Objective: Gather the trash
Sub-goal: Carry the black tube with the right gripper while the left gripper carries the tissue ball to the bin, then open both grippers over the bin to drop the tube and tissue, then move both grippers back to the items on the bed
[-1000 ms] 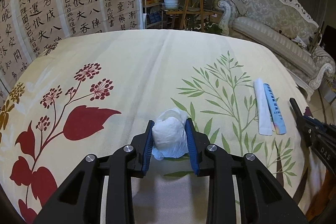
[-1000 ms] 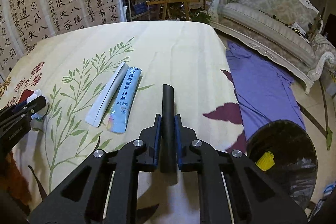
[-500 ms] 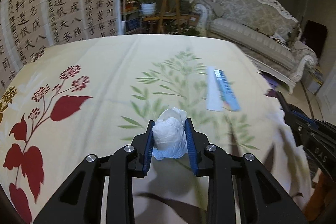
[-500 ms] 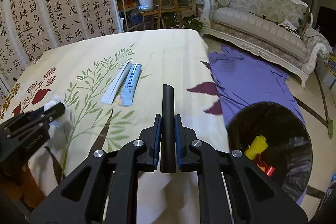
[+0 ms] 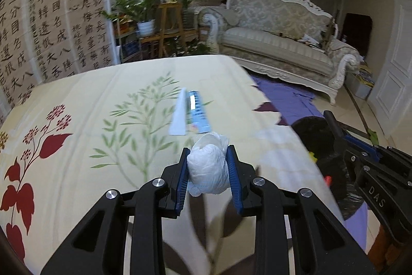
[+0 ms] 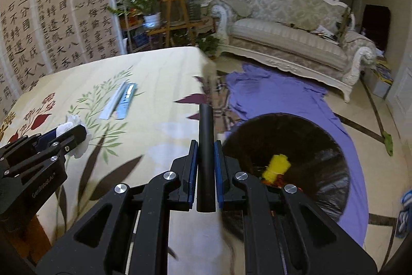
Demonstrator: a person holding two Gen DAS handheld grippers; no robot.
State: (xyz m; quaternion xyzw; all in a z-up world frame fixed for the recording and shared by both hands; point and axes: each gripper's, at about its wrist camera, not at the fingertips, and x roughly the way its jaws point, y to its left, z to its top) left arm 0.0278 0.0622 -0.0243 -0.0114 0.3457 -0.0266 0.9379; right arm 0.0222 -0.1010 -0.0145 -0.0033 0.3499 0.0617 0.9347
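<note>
Pinching a crumpled white wad (image 5: pixel 209 169), the left tongs (image 5: pixel 207 173) hover while right tongs (image 6: pixel 206 166) clamp a black tube (image 6: pixel 206 146) (bin (image 6: pixel 322 146) below).

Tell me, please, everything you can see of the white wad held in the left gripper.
The white wad is a crumpled, rounded lump, seemingly thin plastic or tissue, with creased folds and a small tail hanging at its lower left. The left gripper is shut on it, its blue pads pressing both sides; the top bulges above the fingertips. It is held clear above the floral tablecloth, touching nothing else. In the right wrist view it shows as a white puff beside the black fingers.
</note>
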